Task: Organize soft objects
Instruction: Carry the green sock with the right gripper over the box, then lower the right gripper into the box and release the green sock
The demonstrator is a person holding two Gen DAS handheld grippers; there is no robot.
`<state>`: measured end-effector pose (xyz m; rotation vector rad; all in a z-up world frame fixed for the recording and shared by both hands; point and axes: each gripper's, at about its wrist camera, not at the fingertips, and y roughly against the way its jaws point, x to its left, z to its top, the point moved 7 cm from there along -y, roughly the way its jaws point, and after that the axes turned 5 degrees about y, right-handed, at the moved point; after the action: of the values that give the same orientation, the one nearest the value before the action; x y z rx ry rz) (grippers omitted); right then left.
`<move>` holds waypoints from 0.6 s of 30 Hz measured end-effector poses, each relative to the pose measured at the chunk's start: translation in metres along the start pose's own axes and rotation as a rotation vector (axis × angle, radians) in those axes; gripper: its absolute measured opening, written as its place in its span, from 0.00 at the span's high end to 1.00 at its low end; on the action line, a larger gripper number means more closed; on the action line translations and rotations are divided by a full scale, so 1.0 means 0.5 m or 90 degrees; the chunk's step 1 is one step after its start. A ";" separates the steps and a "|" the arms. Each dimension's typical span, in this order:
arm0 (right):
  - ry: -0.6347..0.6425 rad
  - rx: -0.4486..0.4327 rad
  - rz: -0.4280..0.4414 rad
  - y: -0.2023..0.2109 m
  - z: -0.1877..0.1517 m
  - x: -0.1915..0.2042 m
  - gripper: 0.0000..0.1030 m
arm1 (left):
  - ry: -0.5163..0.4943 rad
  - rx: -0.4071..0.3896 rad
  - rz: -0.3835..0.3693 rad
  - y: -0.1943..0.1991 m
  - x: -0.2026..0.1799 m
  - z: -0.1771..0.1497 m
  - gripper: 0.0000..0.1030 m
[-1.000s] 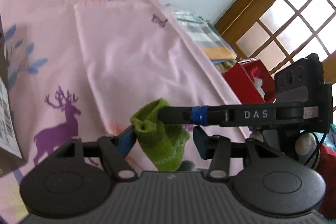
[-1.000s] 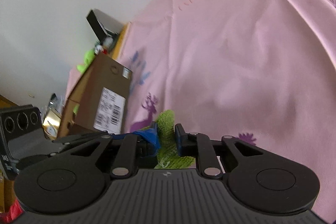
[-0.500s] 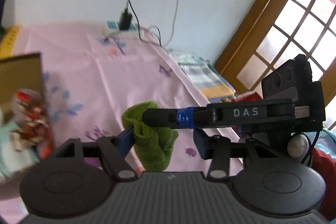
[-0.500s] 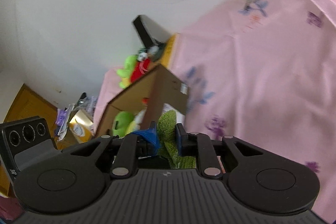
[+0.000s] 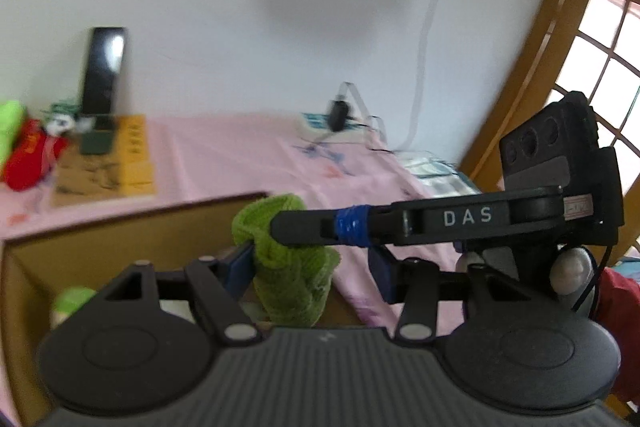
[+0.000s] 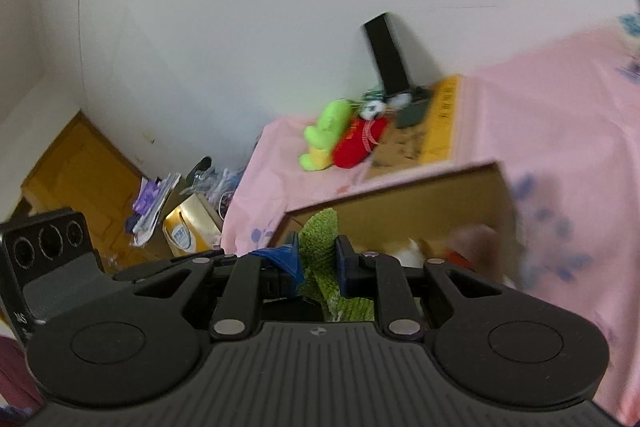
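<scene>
a second ago the green knitted cloth (image 5: 288,267) hung over the pink bed (image 5: 240,159); now it hangs above the open cardboard box (image 6: 420,203). left claw (image 5: 308,267) spread, one finger touching; right claw (image 6: 318,259) pinching it. drop looks close.

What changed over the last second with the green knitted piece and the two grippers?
Both grippers carried the green knitted piece away from the open pink sheet to the cardboard box, which now sits right behind it, its open top showing in the right wrist view. Unchanged: the right gripper stays clamped on the piece, and the left gripper stays open around it, left pad touching.
</scene>
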<state>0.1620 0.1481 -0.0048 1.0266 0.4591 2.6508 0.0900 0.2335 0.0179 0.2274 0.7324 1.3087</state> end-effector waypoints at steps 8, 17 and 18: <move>0.046 0.088 -0.037 -0.216 0.016 0.000 1.00 | 0.080 0.041 0.040 -0.031 0.221 0.022 0.52; 0.065 0.167 -0.106 -0.343 -0.022 -0.053 1.00 | 0.101 0.117 0.120 -0.107 0.345 -0.004 0.53; 0.067 0.170 -0.112 -0.351 -0.025 -0.057 1.00 | 0.100 0.122 0.128 -0.112 0.352 -0.007 0.51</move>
<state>0.1964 0.2965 -0.0976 0.8719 0.9022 2.5407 0.1454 0.3810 -0.0786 0.3631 0.9902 1.4591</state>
